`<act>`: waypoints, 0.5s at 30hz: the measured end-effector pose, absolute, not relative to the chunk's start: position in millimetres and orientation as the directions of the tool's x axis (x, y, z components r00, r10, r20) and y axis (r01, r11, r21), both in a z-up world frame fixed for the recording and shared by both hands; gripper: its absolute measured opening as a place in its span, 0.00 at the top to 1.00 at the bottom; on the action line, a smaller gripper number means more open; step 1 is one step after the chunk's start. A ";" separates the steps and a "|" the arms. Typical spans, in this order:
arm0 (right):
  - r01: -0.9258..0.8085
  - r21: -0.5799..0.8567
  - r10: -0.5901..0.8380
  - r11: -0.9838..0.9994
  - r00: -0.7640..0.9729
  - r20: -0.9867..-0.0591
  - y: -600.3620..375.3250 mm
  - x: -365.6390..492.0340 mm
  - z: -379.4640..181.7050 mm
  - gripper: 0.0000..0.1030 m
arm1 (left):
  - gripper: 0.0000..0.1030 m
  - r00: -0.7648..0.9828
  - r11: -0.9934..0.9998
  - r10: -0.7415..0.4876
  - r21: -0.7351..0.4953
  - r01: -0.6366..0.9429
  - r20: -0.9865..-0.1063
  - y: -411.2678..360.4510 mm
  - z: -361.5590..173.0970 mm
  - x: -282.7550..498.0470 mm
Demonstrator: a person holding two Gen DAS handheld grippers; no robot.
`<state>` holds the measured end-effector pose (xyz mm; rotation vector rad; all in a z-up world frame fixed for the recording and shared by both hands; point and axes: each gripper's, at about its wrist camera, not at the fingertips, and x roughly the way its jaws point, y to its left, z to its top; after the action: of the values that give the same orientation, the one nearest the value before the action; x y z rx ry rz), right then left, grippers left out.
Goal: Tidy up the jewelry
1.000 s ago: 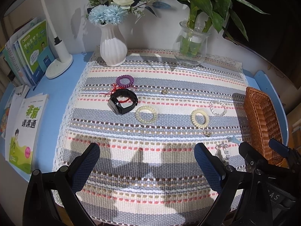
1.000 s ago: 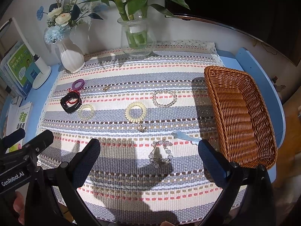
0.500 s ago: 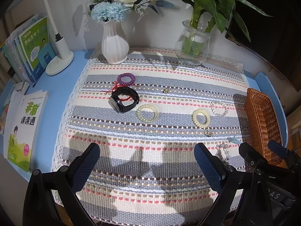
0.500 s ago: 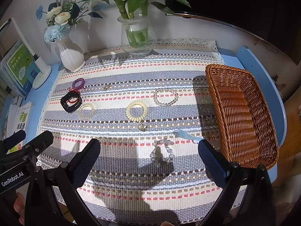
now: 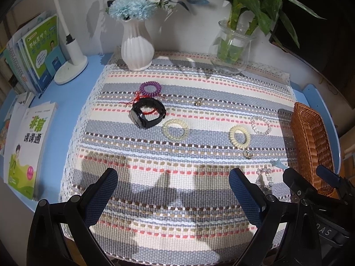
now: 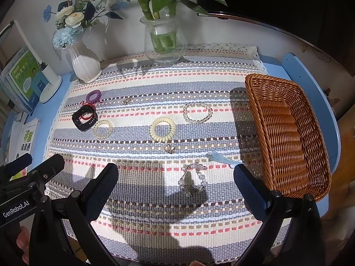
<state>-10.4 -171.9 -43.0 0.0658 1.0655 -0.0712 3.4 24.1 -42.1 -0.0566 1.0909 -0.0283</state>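
Jewelry lies spread on a striped mat (image 5: 177,186). A black watch (image 5: 147,113), a purple coil tie (image 5: 150,88), a pale coil ring (image 5: 175,129), a cream coil ring (image 5: 240,136), a clear bead bracelet (image 5: 261,125) and a small ring (image 5: 247,154) lie apart. A crystal bracelet (image 6: 193,179) lies closest to my right gripper (image 6: 175,177), which is open and empty above the mat's front. My left gripper (image 5: 173,177) is open and empty too. An empty wicker basket (image 6: 286,133) stands at the right.
A white vase (image 5: 137,48) and a glass vase (image 5: 231,51) stand at the back of the mat. A lamp base (image 5: 71,68) and books (image 5: 28,139) are on the blue table at the left. A blue clip (image 6: 218,157) lies near the basket.
Both grippers have drawn back slightly and risen, so the mat looks a little farther away. Nothing on the mat has moved.
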 end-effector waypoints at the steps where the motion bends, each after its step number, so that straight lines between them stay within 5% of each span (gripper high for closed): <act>1: 0.088 0.021 -0.023 0.996 0.481 -0.877 -171.5 -10.0 -43.9 0.00 | 0.03 0.452 0.998 -0.048 -0.063 -0.017 -0.891 27.3 -45.2 4.9; 11: -0.034 0.240 0.208 0.970 0.626 -0.752 -169.7 -2.1 -52.8 0.00 | 0.10 0.380 0.987 0.121 0.070 -0.144 -0.917 69.4 -90.6 26.8; 15: -0.083 0.278 0.269 0.957 0.607 -0.748 -164.3 23.2 -73.8 0.00 | 0.10 0.389 0.991 0.024 -0.029 -0.129 -0.921 81.5 -100.8 46.0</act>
<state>23.2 -164.3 -73.8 0.2241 0.8976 0.2054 46.0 81.5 -100.8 -0.1016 1.1674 0.0972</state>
